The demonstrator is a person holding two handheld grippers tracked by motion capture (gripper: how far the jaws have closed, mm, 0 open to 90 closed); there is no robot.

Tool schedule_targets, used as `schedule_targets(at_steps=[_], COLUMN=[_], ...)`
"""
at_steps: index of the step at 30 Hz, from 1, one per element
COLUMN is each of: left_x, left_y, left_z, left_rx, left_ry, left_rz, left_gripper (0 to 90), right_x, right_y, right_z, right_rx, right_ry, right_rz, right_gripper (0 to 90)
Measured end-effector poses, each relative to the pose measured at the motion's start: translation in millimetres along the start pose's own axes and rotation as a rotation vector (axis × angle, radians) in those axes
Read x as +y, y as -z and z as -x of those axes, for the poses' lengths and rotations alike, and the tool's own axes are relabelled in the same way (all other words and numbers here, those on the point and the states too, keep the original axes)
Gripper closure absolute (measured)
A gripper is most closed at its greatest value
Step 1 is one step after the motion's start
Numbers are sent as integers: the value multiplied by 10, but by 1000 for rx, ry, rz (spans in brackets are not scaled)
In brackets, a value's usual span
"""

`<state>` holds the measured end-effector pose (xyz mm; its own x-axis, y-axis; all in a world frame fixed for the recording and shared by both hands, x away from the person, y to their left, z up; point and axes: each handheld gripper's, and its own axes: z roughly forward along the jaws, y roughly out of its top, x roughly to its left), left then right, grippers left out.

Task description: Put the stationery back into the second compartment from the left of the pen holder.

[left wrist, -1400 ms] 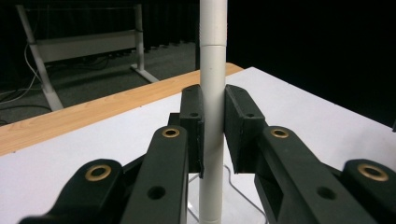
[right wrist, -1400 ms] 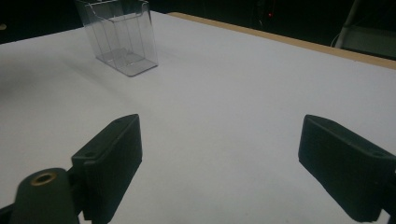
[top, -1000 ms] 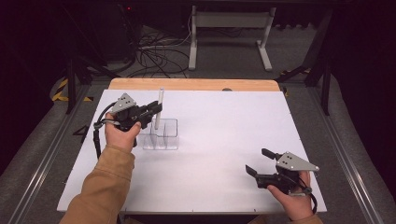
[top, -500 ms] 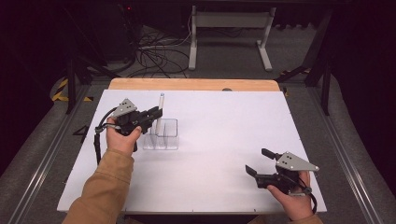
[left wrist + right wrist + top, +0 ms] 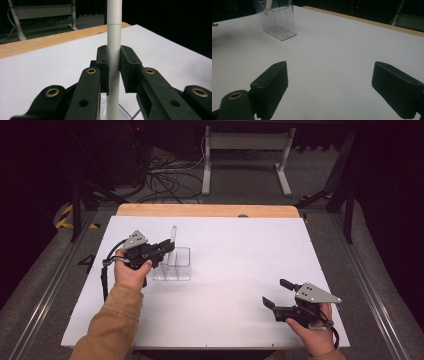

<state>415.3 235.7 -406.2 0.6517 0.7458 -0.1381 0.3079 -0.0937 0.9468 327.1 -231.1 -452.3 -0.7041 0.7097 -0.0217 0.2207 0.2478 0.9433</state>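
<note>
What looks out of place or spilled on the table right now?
Nothing stands out. The clear holder stands upright on the white table, the left hand-held gripper holds a white pen upright above it, and nothing is spilled.

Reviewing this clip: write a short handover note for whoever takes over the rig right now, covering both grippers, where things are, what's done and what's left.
Left gripper: jaws closed on the white pen, which stands upright with its lower end in the clear holder.
Right gripper: jaws wide open, nothing between them, low over the white table near its front right corner.
Done: the pen is lined up in the holder.
Left: I can't tell whether the pen is resting on the holder's bottom. Probably lower it fully, open the left jaws and draw back without tipping the holder.
</note>
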Motion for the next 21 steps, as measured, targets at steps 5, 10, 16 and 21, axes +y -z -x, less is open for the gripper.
schedule_targets(at_steps=[5,10,16,21], left_x=[2,34,121,177], left_y=[21,90,252,338], left_z=[39,125,289,399], left_rx=[22,83,73,66], left_ry=[19,-17,-57,-95], left_rz=[-4,-5,33,43], left_gripper=[548,300,165,128], right_x=[4,7,17,22], right_y=[2,-7,-38,-49], right_z=[1,2,2,-4], right_rx=[0,0,10,11], right_ry=[0,-1,4,1], right_rz=[1,0,-1,-2], right_gripper=[145,144,144,144])
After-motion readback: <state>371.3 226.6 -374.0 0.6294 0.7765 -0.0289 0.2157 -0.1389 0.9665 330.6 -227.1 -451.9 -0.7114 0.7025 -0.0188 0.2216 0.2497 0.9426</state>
